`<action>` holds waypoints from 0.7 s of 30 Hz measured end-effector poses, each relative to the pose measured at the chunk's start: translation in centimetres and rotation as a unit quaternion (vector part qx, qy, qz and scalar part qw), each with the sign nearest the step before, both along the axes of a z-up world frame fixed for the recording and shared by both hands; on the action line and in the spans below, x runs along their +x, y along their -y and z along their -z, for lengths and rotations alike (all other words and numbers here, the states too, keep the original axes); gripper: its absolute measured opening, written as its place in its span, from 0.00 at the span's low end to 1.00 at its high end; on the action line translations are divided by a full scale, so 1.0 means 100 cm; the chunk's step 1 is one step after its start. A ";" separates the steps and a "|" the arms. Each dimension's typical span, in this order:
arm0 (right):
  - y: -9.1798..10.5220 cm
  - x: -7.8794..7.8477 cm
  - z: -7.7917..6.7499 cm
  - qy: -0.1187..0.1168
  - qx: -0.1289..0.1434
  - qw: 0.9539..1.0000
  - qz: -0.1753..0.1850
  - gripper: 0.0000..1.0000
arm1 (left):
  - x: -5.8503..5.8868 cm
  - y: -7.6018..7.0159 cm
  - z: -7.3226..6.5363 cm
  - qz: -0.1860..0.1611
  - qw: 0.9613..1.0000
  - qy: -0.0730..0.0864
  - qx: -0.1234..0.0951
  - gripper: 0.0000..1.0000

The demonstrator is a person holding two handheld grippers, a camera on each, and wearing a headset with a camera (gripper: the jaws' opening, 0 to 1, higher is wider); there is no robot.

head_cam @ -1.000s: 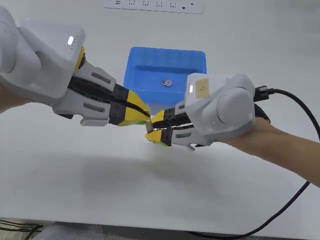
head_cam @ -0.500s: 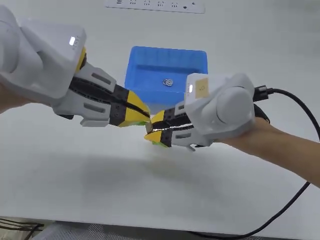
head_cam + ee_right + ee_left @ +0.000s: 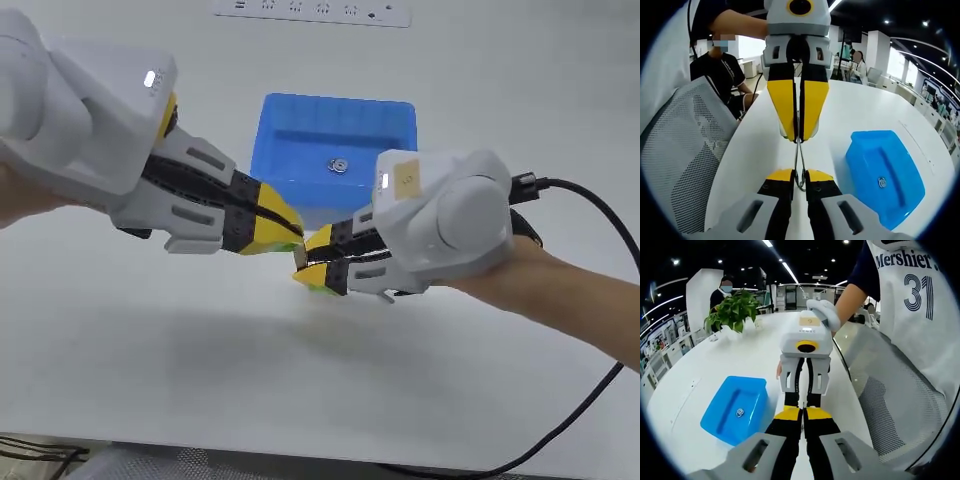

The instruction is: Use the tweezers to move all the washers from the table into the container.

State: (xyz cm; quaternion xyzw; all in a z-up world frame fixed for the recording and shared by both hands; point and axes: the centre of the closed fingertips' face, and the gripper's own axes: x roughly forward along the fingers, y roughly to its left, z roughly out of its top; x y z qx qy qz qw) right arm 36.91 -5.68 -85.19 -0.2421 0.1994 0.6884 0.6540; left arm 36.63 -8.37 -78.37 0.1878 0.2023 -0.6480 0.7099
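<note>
Right gripper view: right tongs point(image 3: 799, 176) and left tongs point(image 3: 798, 137) at 12 o'clock both clench the tweezers point(image 3: 798, 157), likely re-seating the grip; one washer point(image 3: 882, 182) sits in the blue container point(image 3: 867, 150) at 4 o'clock.

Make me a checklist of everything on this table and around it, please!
Surface: white table, smooth.
Job's things: blue container holds one washer; tweezers stretch between both tools.
Clutter: nothing seen.
Tools: left tool and right tool meet tip to tip, each shut on the tweezers.
Cables: black cable trails from the right tool, over the table's near edge.
Surroundings: power strip at the far edge; plant and mesh chair nearby.
</note>
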 end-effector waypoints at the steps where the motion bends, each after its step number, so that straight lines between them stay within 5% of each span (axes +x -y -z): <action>1: 0.000 0.000 0.000 0.002 -0.001 1.000 -0.002 0.10 | -0.001 0.000 0.000 0.001 1.000 0.001 0.001 0.05; 11: 0.002 -0.002 -0.017 0.014 0.007 1.000 -0.004 0.10 | -0.002 0.002 -0.017 0.014 1.000 0.007 0.000 0.05; 21: 0.004 0.017 -0.050 0.047 0.023 0.999 0.007 0.10 | 0.011 0.005 -0.049 0.037 0.999 0.039 0.005 0.05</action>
